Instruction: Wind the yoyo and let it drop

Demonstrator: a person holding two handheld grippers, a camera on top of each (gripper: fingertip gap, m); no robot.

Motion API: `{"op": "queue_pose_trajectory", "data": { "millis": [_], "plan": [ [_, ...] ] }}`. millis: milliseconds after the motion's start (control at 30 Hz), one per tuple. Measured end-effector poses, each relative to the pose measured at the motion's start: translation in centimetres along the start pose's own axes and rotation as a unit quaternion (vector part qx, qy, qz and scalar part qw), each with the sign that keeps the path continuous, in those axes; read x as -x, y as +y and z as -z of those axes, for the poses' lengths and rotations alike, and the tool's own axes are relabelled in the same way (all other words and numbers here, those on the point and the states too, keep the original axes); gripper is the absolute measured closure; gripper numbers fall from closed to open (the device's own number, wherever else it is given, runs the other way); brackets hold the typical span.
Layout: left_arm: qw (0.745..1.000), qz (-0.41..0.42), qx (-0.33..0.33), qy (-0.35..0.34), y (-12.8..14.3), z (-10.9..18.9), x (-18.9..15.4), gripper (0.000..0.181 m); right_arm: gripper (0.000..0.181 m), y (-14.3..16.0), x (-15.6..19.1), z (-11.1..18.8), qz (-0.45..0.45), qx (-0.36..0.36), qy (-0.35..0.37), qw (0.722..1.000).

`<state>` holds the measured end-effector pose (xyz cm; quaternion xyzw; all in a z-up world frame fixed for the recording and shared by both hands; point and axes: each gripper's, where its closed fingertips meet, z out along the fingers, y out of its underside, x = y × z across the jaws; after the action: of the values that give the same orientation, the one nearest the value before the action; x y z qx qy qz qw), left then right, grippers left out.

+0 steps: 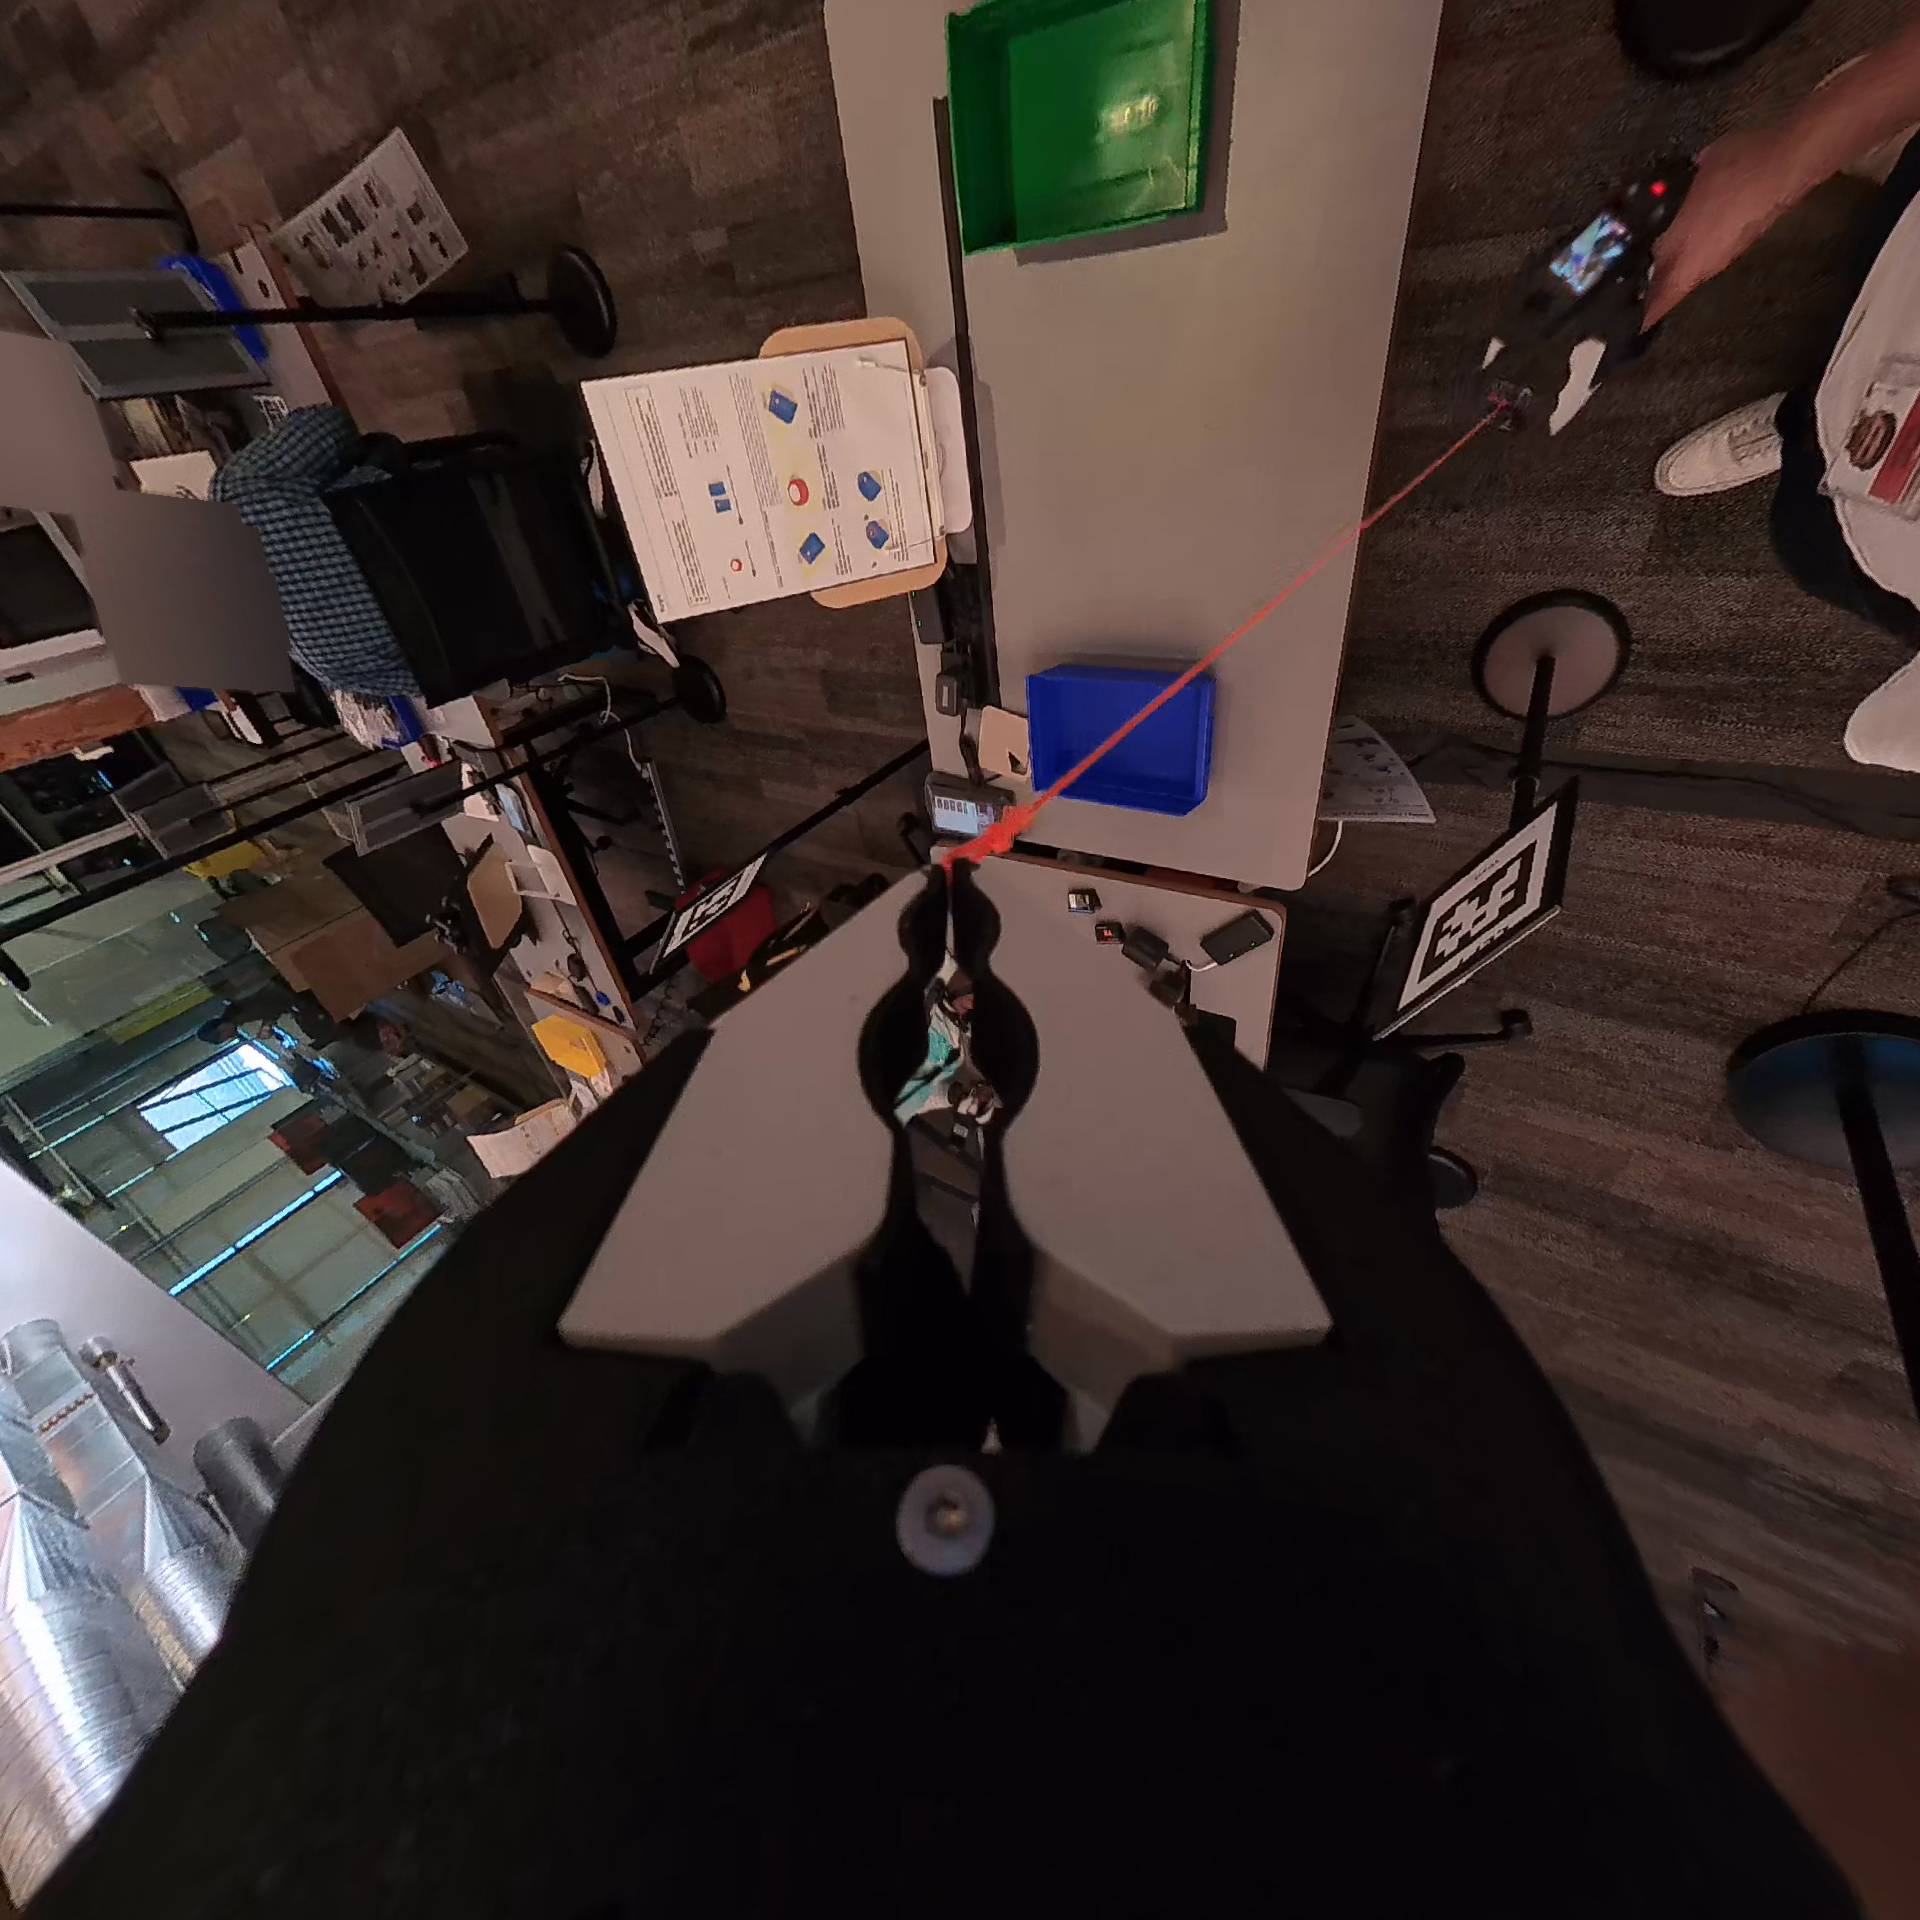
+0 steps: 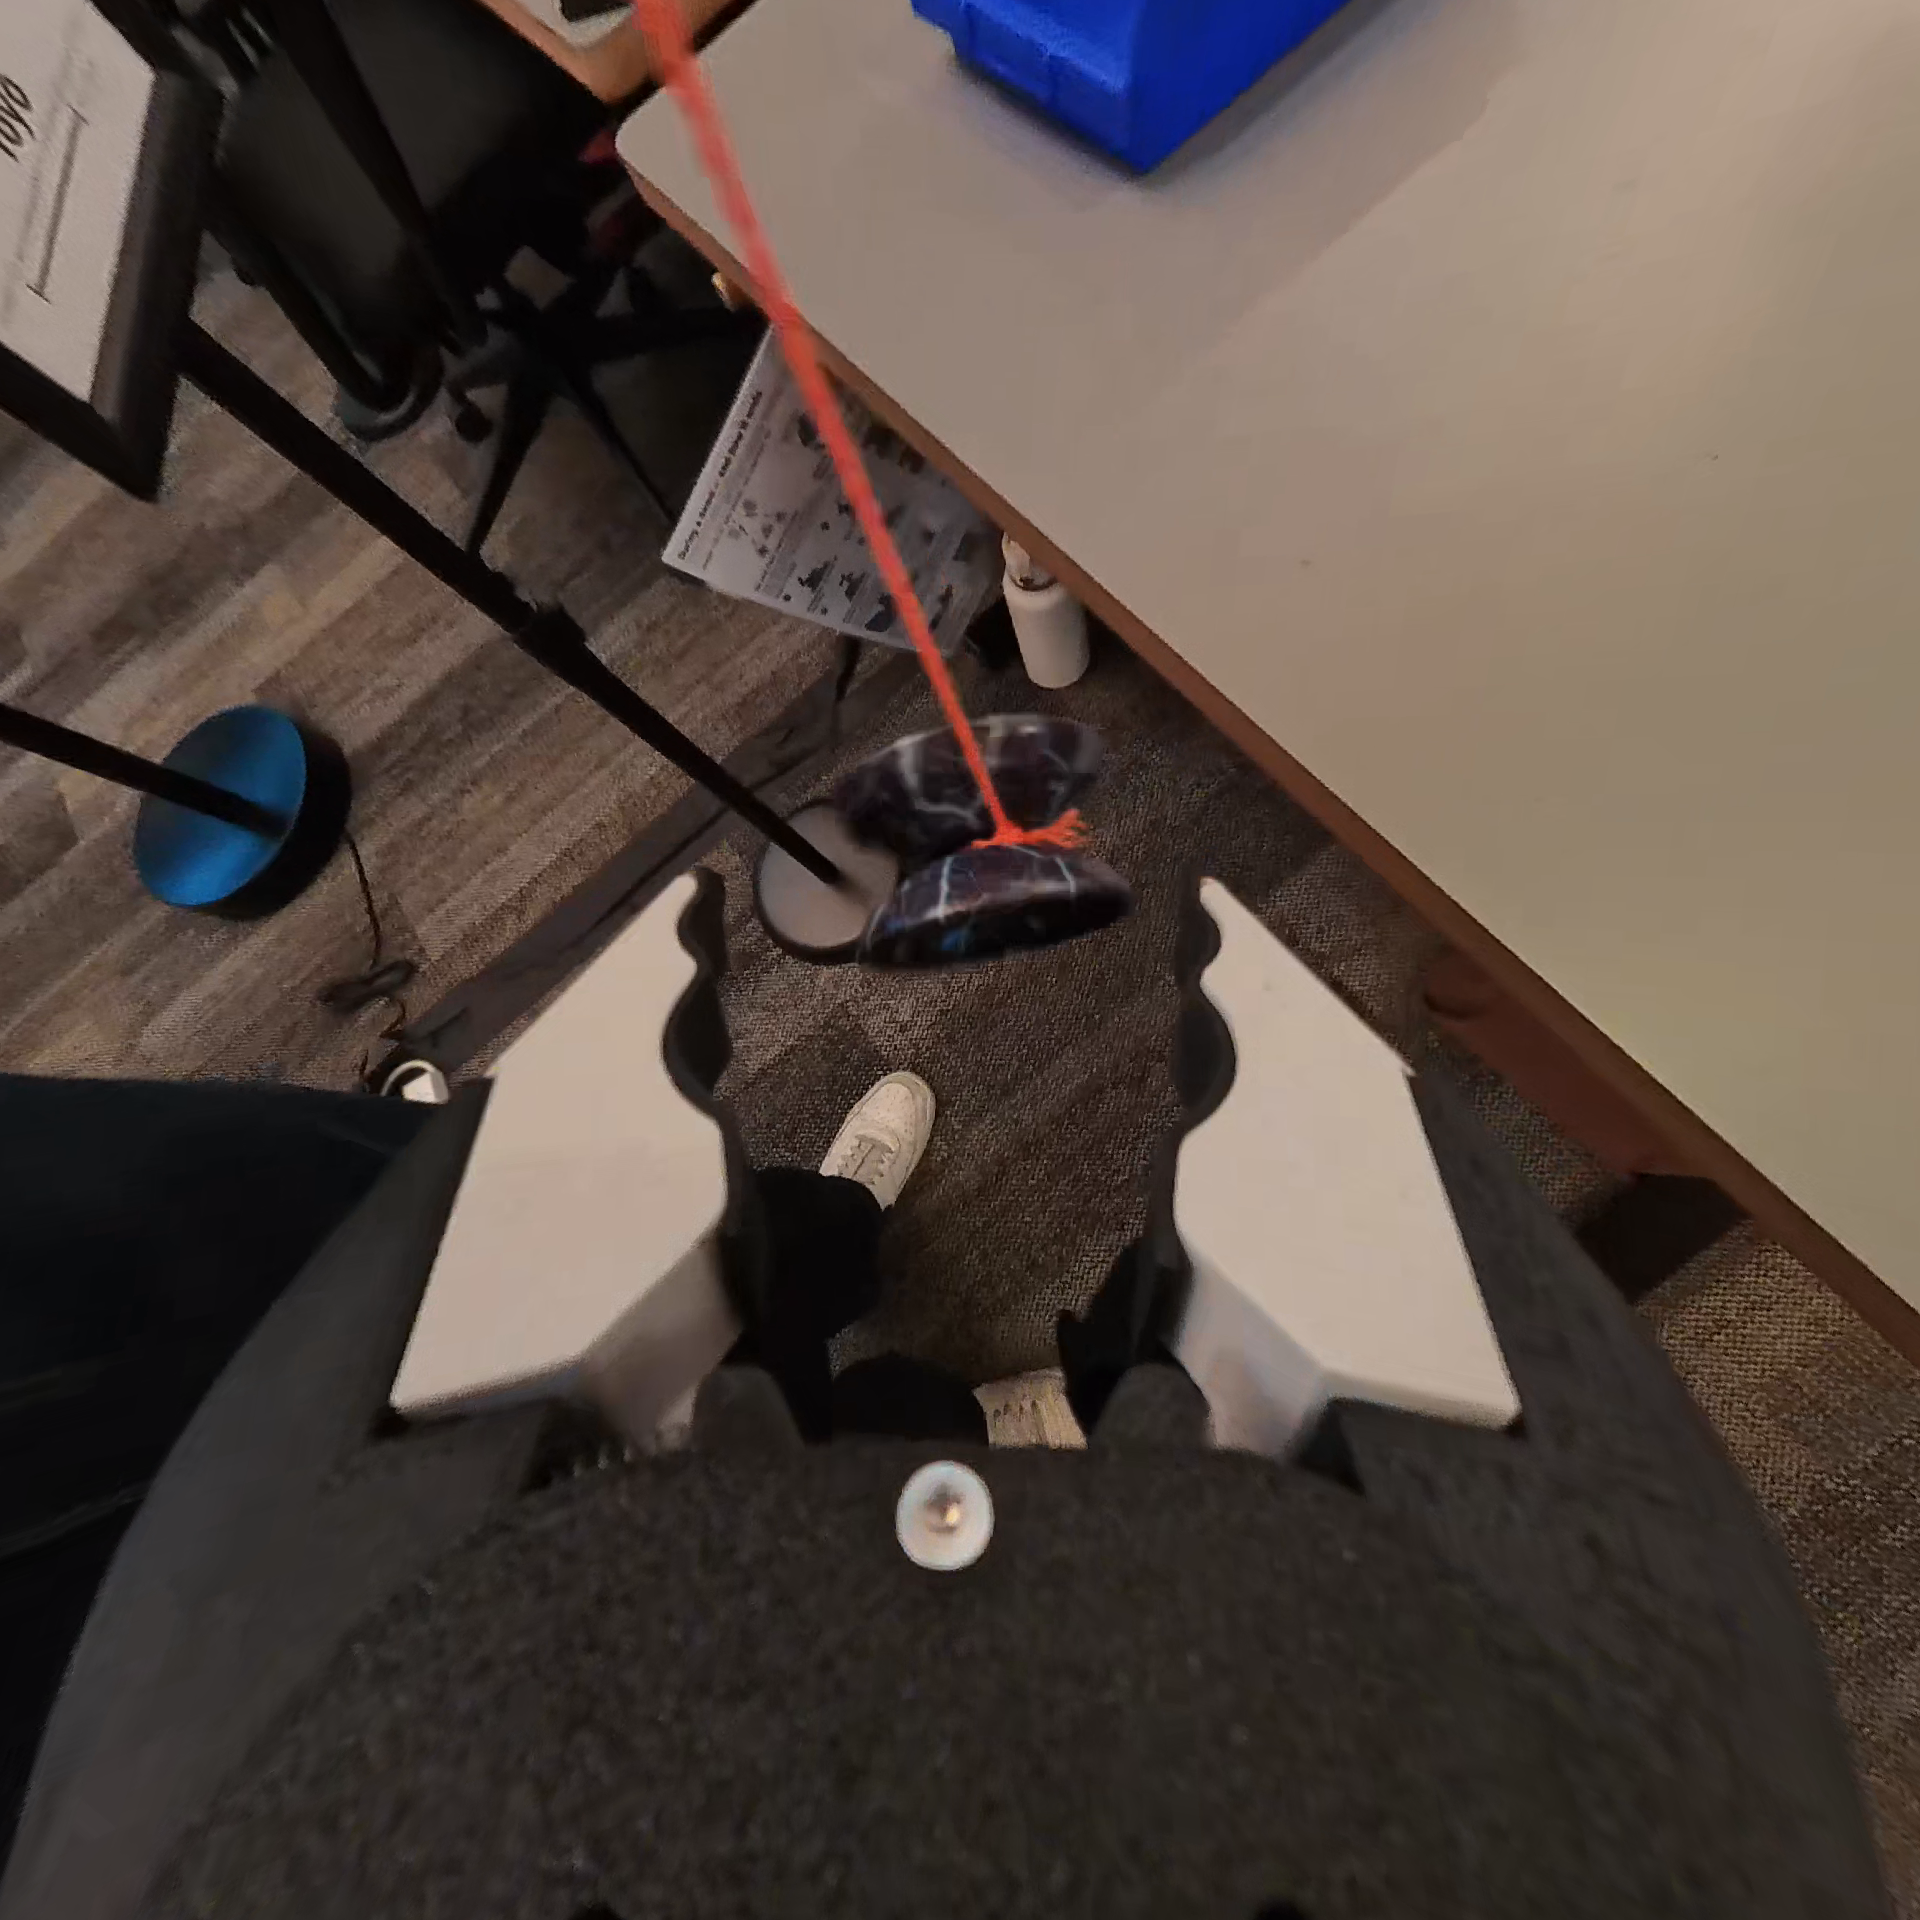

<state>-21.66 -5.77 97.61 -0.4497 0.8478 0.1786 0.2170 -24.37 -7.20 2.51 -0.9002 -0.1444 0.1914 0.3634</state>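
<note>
Our left tongs [image 1: 948, 873] are pressed together, pinching the knotted end of the red string [image 1: 1226, 644], which runs taut down and away to the yoyo [image 1: 1509, 403] beside our right tongs [image 1: 1538, 400]. Seen from the right wrist, our right tongs [image 2: 945, 899] are spread wide, and the dark marbled yoyo [image 2: 987, 842] hangs on the string [image 2: 821, 416] just ahead of the tips, touching neither, above the carpet beside the grey surface [image 2: 1455, 468]. A blue bin [image 1: 1122, 738] sits on that surface [image 1: 1174, 468].
</note>
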Motion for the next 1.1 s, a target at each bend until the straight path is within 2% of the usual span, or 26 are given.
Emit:
{"op": "queue_pose_trajectory", "data": {
  "millis": [167,233,267,300,400,567,700,800,900,1000,1100],
  "plan": [
    [1.0,0.007,0.014,0.004,1.2,0.1,-0.2,0.181,0.118,1.1,1.4,-2.9,0.036,0.049,-0.025,0.998],
    [1.0,0.011,0.025,0.004,2.0,-0.1,-0.2,0.181,0.12,1.2,1.6,-3.3,0.066,0.064,-0.024,0.995],
    [0.999,0.014,0.03,0.003,2.5,-0.3,-0.1,0.181,0.168,1.3,1.9,-3.1,0.077,0.075,-0.032,0.994],
    [0.999,0.016,0.033,0.002,3.0,-0.6,0.1,0.181,0.176,0.9,2.0,-2.9,0.078,0.067,-0.033,0.994],
    [0.999,0.023,0.033,0.002,4.5,-1.3,0.4,0.181,0.177,0.0,2.4,-2.6,0.066,0.054,-0.04,0.996],
    [0.999,0.027,0.021,0.002,6.6,-2.0,1.1,0.181,0.177,0.7,2.7,-3.3,0.049,0.072,-0.047,0.995],
    [0.999,0.031,0.036,-0.012,9.3,-3.4,2.3,0.181,0.177,-1.1,2.7,-3.0,0.026,0.054,-0.036,0.998],
    [0.997,0.028,0.072,-0.024,12.3,-6.4,3.4,0.181,0.177,-3.0,3.0,-2.0,-0.013,0.041,-0.035,0.998],
    [0.996,0.019,0.088,-0.025,14.6,-10.7,4.7,0.181,0.177,-4.9,3.2,-0.2,-0.04,0.032,-0.027,0.998],
    [0.992,0.02,0.115,-0.039,16.8,-16.8,7.8,0.181,0.177,-7.1,3.3,2.3,-0.029,0.02,-0.002,0.999],
    [0.99,0.018,0.129,-0.046,17.7,-24.5,11.2,0.181,0.177,-9.5,2.9,5.2,-0.003,0.013,0.027,1.0]
  ]
}}
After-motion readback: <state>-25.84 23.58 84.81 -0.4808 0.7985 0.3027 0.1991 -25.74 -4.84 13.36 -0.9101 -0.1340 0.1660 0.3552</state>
